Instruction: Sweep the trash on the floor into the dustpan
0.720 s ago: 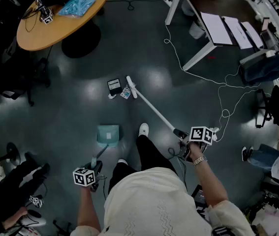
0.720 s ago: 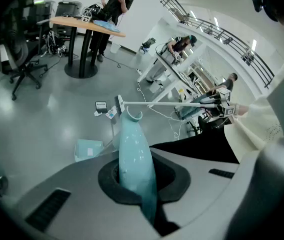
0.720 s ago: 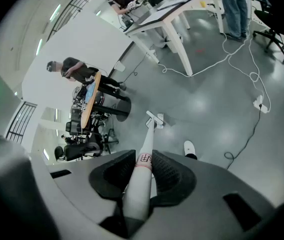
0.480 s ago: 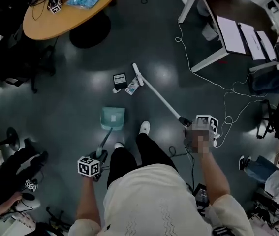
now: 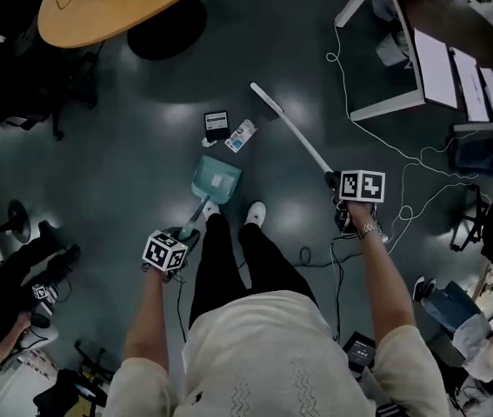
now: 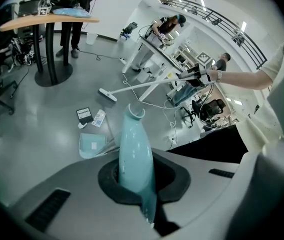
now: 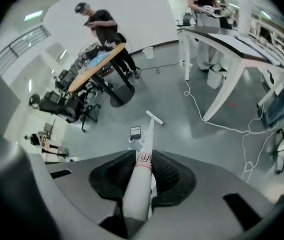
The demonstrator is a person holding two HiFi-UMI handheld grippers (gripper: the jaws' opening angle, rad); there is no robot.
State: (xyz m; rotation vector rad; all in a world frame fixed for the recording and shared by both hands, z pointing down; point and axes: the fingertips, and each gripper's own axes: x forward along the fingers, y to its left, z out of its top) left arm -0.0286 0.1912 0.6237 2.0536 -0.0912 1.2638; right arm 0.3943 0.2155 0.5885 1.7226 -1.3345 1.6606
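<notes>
While both grippers point downward, each one clamps a tool. The dustpan (image 5: 216, 181) is pale teal, with a flat square pan and a rounded, tapering handle. It sits low over the floor (image 5: 107, 172) ahead of the person's shoes. Its open edge faces the trash, and the handle slopes back and up into the left gripper (image 5: 187, 240). The left gripper view shows that gripper's jaws closed tight on the handle (image 6: 133, 154).

The broom (image 5: 294, 133) is white, with a thin straight pole and a narrow bar head. Its long axis runs diagonally from the right gripper (image 5: 336, 183) up and left in the head view. The head lies beyond and to the right of the trash. The right gripper's jaws pinch the pole (image 7: 143, 179) near its upper end.

The trash, a black box (image 5: 216, 124) and a small packet (image 5: 241, 135), lies between pan and broom head, near the pan's open edge.

Both forearms reach forward and down. The left hand is beside the left leg. The right arm stretches farther out to the right.
</notes>
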